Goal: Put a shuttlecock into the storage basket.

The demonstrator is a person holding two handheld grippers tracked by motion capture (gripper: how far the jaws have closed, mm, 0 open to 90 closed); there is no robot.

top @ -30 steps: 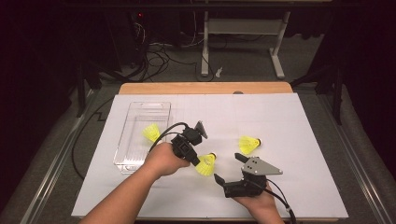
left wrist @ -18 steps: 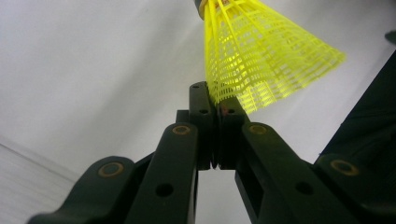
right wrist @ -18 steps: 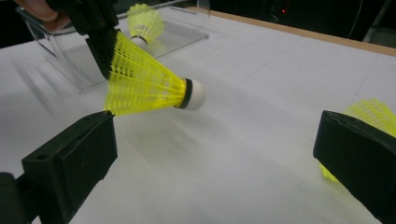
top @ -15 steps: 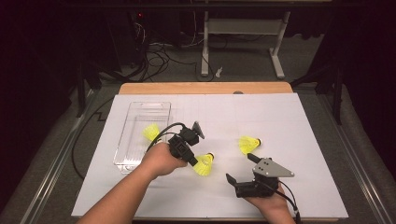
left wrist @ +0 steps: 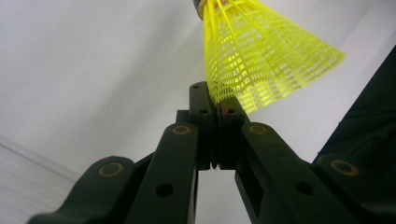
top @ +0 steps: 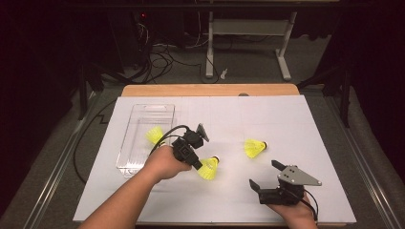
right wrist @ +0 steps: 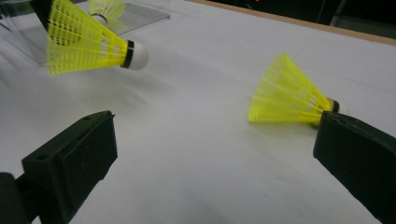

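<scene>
left tool point(top: 199, 164) clamping shuttlecock point(top: 209, 168) skirt, cork cut off close-up, right tool point(top: 263, 174) gaping

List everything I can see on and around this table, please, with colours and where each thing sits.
shuttlecocks: three, yellow; one in the clear tray, one lying on the sheet right of centre, one pinched by its skirt edge in the left gripper
clear plastic tray: one, transparent, left part of the sheet
white sheet: one, covers the tabletop
wooden tabletop: one, tan, far edge showing
cables: several, black, floor beyond the table
left gripper: black, shut on the shuttlecock, mid-table
right gripper: black with grey plate, jaws open, near edge at right
</scene>
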